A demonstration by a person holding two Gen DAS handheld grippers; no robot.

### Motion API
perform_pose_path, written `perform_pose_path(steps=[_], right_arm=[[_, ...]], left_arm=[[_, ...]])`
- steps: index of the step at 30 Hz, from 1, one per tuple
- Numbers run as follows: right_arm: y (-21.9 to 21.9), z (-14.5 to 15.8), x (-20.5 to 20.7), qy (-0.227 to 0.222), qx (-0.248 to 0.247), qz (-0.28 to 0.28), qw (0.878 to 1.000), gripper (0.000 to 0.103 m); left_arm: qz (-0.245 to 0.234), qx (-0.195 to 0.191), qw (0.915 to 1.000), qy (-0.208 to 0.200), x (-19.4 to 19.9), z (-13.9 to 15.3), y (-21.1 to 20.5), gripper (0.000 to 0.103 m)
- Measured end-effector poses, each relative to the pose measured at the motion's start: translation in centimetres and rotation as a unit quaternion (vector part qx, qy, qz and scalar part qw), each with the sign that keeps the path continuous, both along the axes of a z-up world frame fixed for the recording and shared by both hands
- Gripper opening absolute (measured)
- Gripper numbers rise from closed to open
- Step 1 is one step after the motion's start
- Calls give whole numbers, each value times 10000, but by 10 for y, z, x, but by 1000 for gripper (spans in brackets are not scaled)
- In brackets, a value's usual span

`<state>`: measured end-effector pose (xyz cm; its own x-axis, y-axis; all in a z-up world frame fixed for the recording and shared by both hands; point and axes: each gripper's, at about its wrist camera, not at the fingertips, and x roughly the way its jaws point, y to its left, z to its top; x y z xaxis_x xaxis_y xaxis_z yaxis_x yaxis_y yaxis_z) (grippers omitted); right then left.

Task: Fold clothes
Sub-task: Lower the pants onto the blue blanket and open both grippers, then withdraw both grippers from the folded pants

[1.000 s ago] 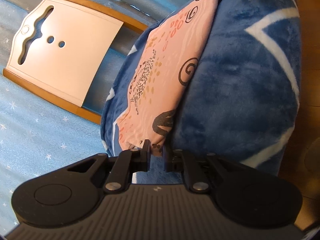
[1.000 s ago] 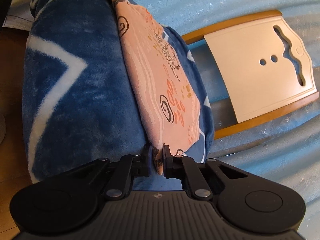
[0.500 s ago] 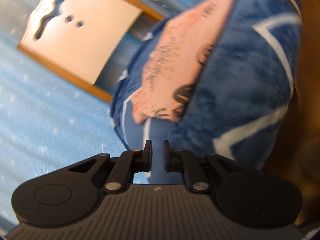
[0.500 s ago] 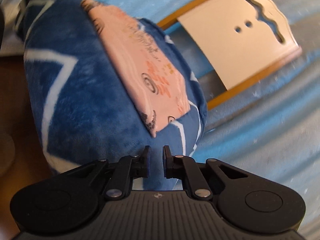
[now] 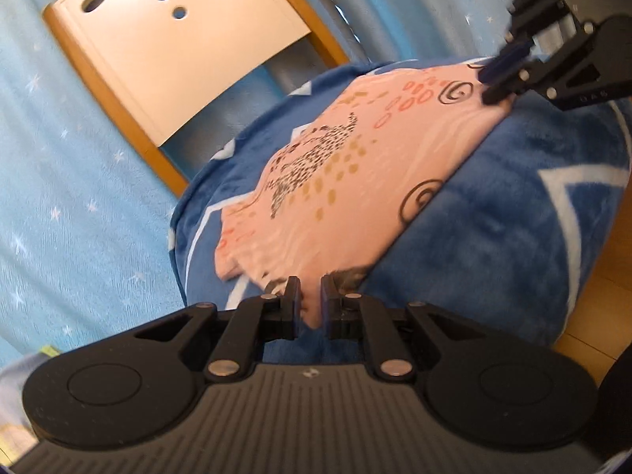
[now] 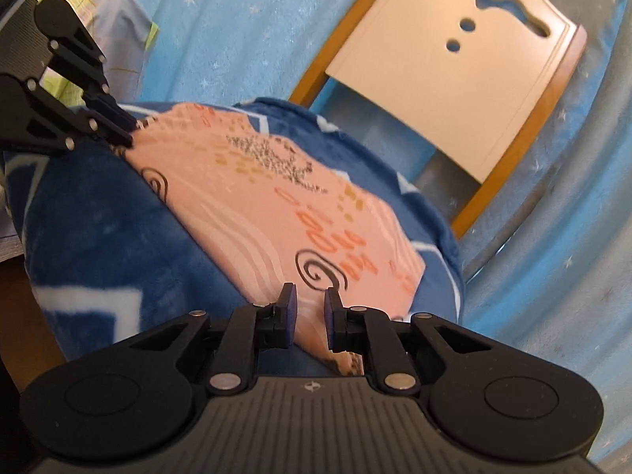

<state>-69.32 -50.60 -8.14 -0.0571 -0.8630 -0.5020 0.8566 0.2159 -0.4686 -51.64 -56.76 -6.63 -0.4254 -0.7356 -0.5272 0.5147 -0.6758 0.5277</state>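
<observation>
A pink patterned garment [image 5: 355,181] [image 6: 276,205] lies flat on a dark blue blanket [image 5: 513,217] [image 6: 98,217] with white lines. In the left wrist view my left gripper [image 5: 311,300] is at the garment's near corner, its jaws narrow and pinching the cloth. In the right wrist view it [image 6: 118,126] shows at the far left corner. My right gripper [image 6: 310,308] straddles the opposite corner; its blue pads stand slightly apart, with the cloth lying loose between them. It [image 5: 493,83] also shows at the top right of the left wrist view.
A white chair back with an orange wooden frame [image 5: 177,39] [image 6: 454,71] rises behind the blanket. Light blue star-print fabric [image 5: 59,197] hangs all around. Pale checked cloth [image 6: 98,19] sits at the upper left. Wooden floor [image 5: 600,284] shows beside the blanket.
Both grippers held the garment's corners a second ago, then let go and pulled back. Now both are back at its corners, and the garment lies flatter and wider across the blanket.
</observation>
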Motion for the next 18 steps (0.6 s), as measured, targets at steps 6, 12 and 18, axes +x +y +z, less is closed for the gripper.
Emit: perform_pose_path(steps=[6,12,18], right_arm=[[8,4,-16,-276,40,-352,9990,14],[12,3,-22,-377,103,-378,9985,17],[8,10,-32,-839,286,-596,9943,19]], left_arm=[[94,-1,10000,3,3,2,-2,10],[94,-90,9998,-120,-1,-3,1,8],[300,168,9993,146,5,5,0,9]])
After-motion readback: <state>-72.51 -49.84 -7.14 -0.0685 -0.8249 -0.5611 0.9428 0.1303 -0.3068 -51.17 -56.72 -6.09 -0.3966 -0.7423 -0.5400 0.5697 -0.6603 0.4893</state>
